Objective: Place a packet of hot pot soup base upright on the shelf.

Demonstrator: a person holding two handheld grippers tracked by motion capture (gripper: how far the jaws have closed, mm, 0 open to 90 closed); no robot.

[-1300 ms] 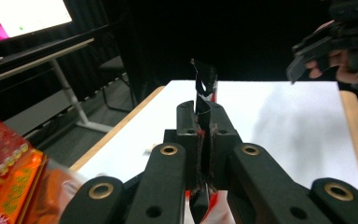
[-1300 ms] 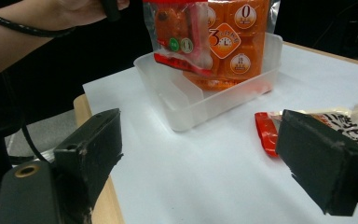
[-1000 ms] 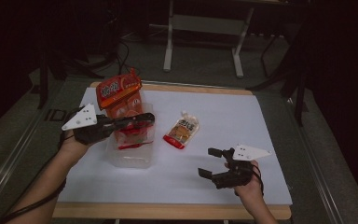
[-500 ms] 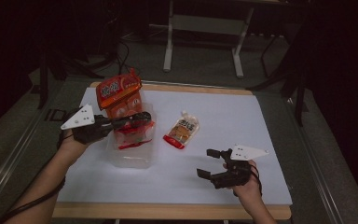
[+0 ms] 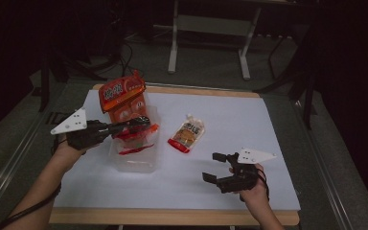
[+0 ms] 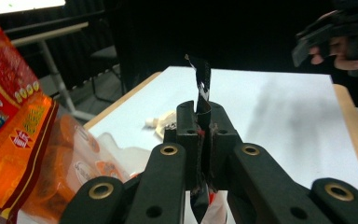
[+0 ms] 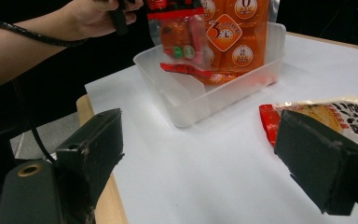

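Left tongs (image 5: pixel 141 122) pinch a snack packet (image 6: pixel 202 88) over the bin (image 5: pixel 133 160) (right tongs (image 5: pixel 217 167) gape on bare paper).

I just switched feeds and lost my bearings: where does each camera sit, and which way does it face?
High view: above the person's side, facing forward and down on the table; both forearms show.
Left gripper view: rides the left gripper, jaws clamping a snack packet.
Right gripper view: rides the right gripper, jaws apart.
All share the clear bin.
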